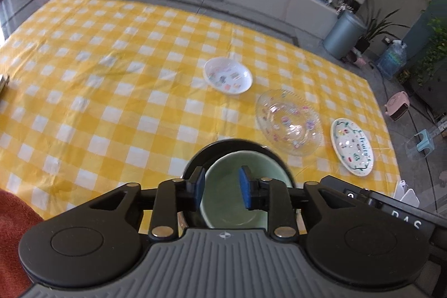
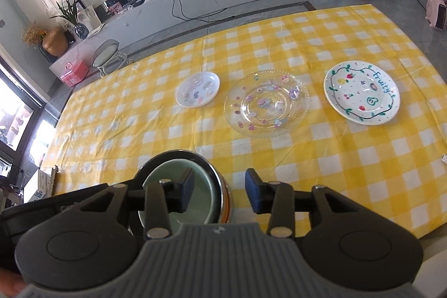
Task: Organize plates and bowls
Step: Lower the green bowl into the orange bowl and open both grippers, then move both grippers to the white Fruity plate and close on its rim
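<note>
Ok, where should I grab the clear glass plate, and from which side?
Take the glass plate by its near rim, coming in low from the table's front edge. It lies flat on the cloth, so only the raised, beaded rim gives the tool something to pinch.

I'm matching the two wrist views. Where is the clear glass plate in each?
Left wrist: glass plate right of centre, between two white plates.
Right wrist: glass plate centre, between the same two.
Shared landmark: Fruity plate, to its right in both.
</note>
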Demonstrator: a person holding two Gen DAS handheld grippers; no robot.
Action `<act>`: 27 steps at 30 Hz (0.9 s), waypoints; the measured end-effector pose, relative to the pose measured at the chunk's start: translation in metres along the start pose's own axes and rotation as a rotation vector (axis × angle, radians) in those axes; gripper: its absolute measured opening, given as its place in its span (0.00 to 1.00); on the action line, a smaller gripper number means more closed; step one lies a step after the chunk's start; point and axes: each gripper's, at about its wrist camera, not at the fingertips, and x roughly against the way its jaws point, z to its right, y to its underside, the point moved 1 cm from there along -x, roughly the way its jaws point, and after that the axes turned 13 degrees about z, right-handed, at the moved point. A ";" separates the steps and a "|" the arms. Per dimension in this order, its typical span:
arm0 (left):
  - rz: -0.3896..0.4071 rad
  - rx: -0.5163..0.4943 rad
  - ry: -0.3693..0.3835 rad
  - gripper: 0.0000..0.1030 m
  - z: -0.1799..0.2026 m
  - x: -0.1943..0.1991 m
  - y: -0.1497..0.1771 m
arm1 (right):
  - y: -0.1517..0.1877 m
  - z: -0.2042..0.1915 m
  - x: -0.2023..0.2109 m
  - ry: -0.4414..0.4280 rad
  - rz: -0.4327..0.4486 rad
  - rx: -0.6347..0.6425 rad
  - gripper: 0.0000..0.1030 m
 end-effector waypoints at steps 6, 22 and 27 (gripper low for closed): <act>0.088 -0.087 0.061 0.36 0.025 0.022 0.003 | -0.004 0.013 0.017 0.004 0.024 0.031 0.46; 0.092 -0.179 0.202 0.41 0.095 0.011 0.036 | -0.003 0.099 0.042 0.092 0.195 0.054 0.53; 0.074 -0.170 0.202 0.42 0.108 -0.004 0.034 | -0.009 0.130 0.037 0.111 0.243 0.023 0.53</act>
